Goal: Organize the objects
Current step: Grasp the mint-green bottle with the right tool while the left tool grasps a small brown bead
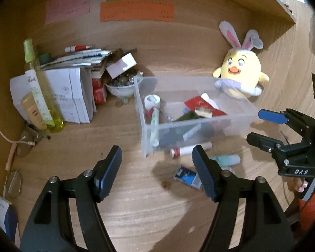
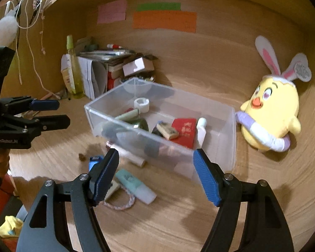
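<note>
Several small things lie loose on the desk at six o'clock of the clear bin (image 2: 224,157): a mint tube (image 2: 134,185), a blue packet (image 1: 188,177), a red-capped stick (image 1: 189,149). Both the left gripper (image 1: 157,168) and right gripper (image 2: 155,174) hang with fingers spread, pinching nothing. To do this well, I'd say, drop one gripper straight over the tube, close across its narrow width, lift clear of the rim. Inside the bin: a tape roll (image 2: 141,104), a red booklet (image 2: 184,131), a wooden stamp (image 2: 168,131), a white bottle (image 2: 201,130). A plush chick (image 2: 271,115) leans at three o'clock.
</note>
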### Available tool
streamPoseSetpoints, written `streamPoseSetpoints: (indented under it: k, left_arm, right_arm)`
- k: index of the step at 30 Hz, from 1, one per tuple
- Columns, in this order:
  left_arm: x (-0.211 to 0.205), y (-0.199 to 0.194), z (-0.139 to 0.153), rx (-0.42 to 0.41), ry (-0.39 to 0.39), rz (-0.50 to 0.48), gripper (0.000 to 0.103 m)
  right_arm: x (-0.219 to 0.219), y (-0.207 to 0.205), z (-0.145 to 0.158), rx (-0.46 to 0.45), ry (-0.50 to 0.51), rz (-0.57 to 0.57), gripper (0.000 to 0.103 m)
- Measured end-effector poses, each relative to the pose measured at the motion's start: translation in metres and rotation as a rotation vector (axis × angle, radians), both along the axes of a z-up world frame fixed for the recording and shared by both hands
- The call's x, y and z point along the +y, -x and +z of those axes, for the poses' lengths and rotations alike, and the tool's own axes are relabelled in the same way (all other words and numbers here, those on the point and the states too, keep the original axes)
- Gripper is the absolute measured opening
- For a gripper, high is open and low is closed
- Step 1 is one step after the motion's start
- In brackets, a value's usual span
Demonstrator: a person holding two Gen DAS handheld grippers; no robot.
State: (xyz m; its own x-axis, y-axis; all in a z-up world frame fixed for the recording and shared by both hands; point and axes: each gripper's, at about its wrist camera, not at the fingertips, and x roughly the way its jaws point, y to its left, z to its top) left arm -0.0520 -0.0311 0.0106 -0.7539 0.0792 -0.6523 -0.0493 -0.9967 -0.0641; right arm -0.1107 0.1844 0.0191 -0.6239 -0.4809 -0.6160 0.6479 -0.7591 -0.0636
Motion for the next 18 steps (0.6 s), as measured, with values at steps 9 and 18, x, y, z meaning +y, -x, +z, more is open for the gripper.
streamPoseSetpoints:
  k: [9, 18]
  left_arm:
    - [-0.005, 0.000, -0.032, -0.090, 0.010, -0.003, 0.071]
    - [-0.009, 0.002, -0.060, -0.180, -0.019, -0.014, 0.071]
  right_arm:
    - [0.002, 0.008, -0.031, -0.094, -0.064, 0.007, 0.070]
    - [-0.002, 0.024, -0.052, -0.211, -0.068, 0.027, 0.068]
